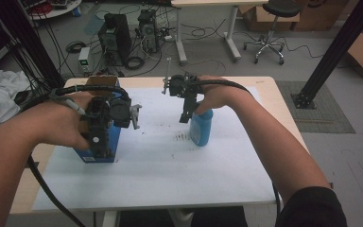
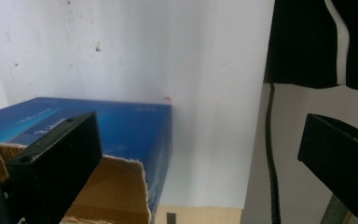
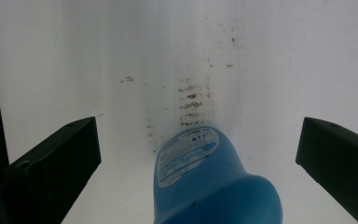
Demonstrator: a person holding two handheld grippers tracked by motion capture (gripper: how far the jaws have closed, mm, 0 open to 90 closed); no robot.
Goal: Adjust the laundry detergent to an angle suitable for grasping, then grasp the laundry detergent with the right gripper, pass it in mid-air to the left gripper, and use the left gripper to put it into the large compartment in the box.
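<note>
Two bare forearms enter from the bottom of the high view, each hand holding a black two-jaw tool. At the left, the left tool point(image 1: 105, 124) hovers directly above a blue box point(image 1: 99, 146) that stands near the left edge of the white sheet point(image 1: 160, 175) covering the surface point(image 1: 269, 92). Its jaws stand wide apart and hold nothing; in the left gripper view one jaw hangs over the box's open top and the other hangs past the box's side. That box is glossy blue cardboard with a brown inner face and a ragged, torn flap; small pale print runs along its side but is too blurred to read. Open white sheet lies between the box and the bottle, and more lies toward the near edge.

Right of centre, the right tool point(image 1: 185, 113) points down beside the top of a blue plastic bottle point(image 1: 201, 126), which stands upright on the sheet. Its jaws are also wide and empty, with the rounded, smooth bottle between them in the right gripper view, touching neither. A pale label on the bottle carries print too small to read. Dark smudges point(image 3: 192, 105) mark the sheet just beside the bottle.
</note>
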